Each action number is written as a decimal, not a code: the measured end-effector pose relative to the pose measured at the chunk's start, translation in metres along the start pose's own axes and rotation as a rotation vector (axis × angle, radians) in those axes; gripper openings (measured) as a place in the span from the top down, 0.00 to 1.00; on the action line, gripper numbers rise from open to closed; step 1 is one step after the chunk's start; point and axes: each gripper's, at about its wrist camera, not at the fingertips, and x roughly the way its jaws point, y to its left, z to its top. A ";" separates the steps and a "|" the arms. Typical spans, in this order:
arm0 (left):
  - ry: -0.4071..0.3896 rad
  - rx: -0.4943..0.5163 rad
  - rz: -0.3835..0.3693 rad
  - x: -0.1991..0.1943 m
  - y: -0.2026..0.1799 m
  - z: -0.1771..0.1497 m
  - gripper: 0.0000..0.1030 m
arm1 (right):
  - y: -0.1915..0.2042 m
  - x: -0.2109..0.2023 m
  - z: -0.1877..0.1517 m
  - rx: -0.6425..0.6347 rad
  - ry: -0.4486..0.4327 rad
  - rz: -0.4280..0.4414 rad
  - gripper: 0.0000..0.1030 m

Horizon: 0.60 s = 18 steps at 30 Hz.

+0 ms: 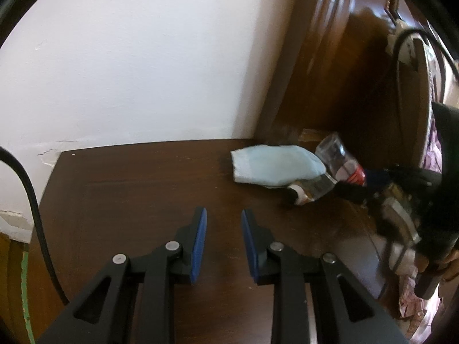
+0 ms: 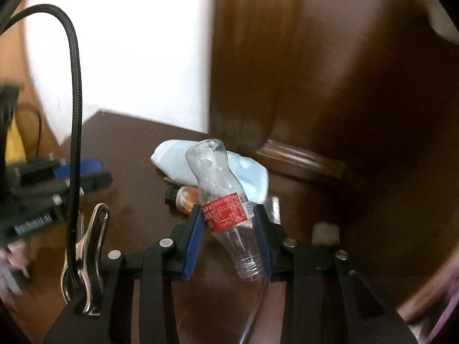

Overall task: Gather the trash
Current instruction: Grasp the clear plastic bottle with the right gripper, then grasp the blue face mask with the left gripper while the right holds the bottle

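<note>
- My right gripper pinches the clear plastic bottle with a red label; both blue pads press on its sides at the label, so I hold it.
- The bottle has no cap. Its open threaded neck points back toward me and a little down, and its round base points away and up, tilted slightly to the left. So the long axis runs about along my fingers, not across them.
- My left gripper holds nothing. Its jaws stand a little apart over the dark brown wooden table, and only bare wood is between them.
- As far as I can judge, the task is only at its beginning: one piece is gripped, but I see no bin or bag, so nothing is yet collected.
- Still left on the table, ahead of my right jaws and just behind the bottle, lies a light blue crumpled face mask.
- Partly under the mask is a small container with a black cap and orange body, lying on its side. I cannot tell exactly what it is.
- From my left jaws these things are ahead and to the right, well apart from the pads.
</note>
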 end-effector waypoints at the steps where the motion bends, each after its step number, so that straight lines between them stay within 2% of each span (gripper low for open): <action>1: 0.006 0.007 -0.010 0.001 -0.003 0.000 0.75 | -0.006 -0.006 -0.002 0.046 -0.002 0.007 0.65; 3: 0.017 0.029 -0.030 0.003 -0.010 0.002 0.72 | -0.018 -0.016 -0.007 0.143 -0.003 0.030 0.65; 4: 0.020 0.038 -0.037 0.003 -0.013 0.003 0.68 | -0.022 -0.023 -0.009 0.183 -0.004 0.043 0.65; 5: 0.023 0.045 -0.046 0.002 -0.017 0.005 0.63 | -0.028 -0.024 -0.011 0.203 -0.006 0.054 0.65; 9: 0.034 0.069 -0.084 -0.001 -0.029 0.023 0.56 | -0.035 -0.046 -0.021 0.223 -0.039 0.058 0.65; 11: 0.034 0.080 -0.086 0.002 -0.035 0.036 0.38 | -0.034 -0.052 -0.022 0.229 -0.050 0.069 0.65; 12: 0.036 0.084 -0.079 0.005 -0.038 0.041 0.34 | -0.033 -0.055 -0.024 0.234 -0.057 0.074 0.65; 15: 0.050 0.097 -0.067 0.018 -0.048 0.055 0.30 | -0.030 -0.056 -0.029 0.234 -0.077 0.086 0.65; 18: 0.096 0.092 -0.059 0.039 -0.055 0.069 0.28 | -0.031 -0.063 -0.035 0.238 -0.091 0.104 0.65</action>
